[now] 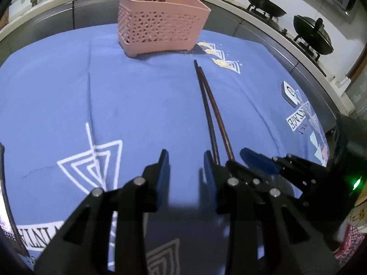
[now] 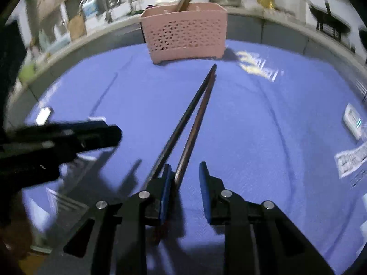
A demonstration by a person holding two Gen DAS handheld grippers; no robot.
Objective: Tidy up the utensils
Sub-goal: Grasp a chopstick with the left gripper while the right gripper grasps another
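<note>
Two chopsticks lie on the blue cloth just in front of the pink basket, tips converging toward it. Thin, stiff, light, likely slippery: pinch both near thick ends. Right gripper jaws apart, straddling one stick; left gripper apart, empty

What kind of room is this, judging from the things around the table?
Most likely a home kitchen: two dark woks sit on a gas stove behind the table, and a pink utensil basket holds chopsticks.

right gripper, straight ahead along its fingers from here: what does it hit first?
Probably the brown chopstick, already lying between the open fingers of the right gripper; the black chopstick sits outside them. Behind them, the blue cloth comes first. Depth unclear.
</note>
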